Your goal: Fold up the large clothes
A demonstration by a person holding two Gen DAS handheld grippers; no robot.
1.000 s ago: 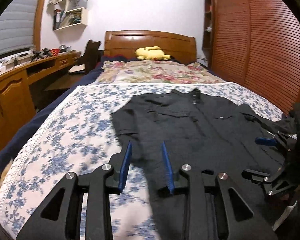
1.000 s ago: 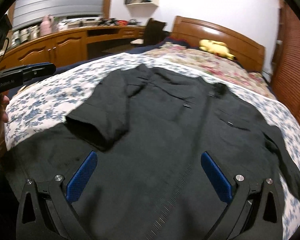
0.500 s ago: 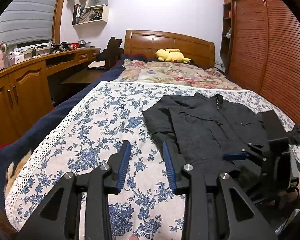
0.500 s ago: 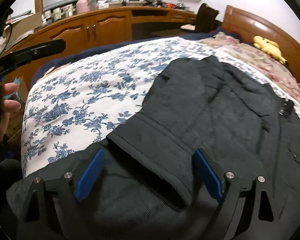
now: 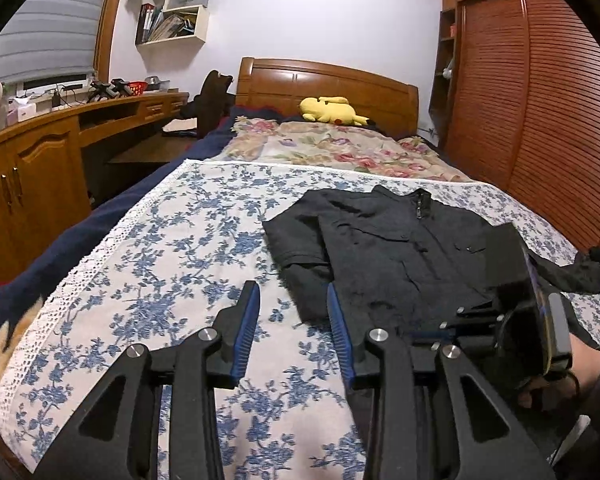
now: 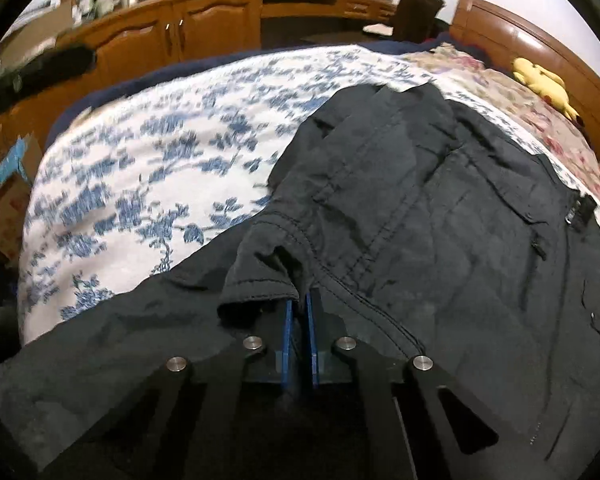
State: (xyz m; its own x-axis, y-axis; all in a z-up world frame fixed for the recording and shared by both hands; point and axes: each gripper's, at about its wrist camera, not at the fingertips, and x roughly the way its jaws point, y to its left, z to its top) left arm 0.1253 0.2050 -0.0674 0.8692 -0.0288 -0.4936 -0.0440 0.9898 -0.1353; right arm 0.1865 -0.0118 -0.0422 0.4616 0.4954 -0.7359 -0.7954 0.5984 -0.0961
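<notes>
Right gripper (image 6: 298, 308), jaws wide a second ago, now pinches the jacket (image 6: 440, 220) sleeve cuff (image 6: 260, 276), fold ready to begin; left gripper (image 5: 292, 320) hangs part-open, empty.

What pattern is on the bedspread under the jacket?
Blue flowers on white, with a white lace edge; the bedspread shows best in the left wrist view.

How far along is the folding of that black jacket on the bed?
Early on. Done: the black jacket lies spread on the floral bedspread, one sleeve already folded across its front. In hand: the right gripper has just closed, its jaws together at that sleeve's cuff. The left gripper hangs open, empty. Left: the other sleeve and the body folds.
</notes>
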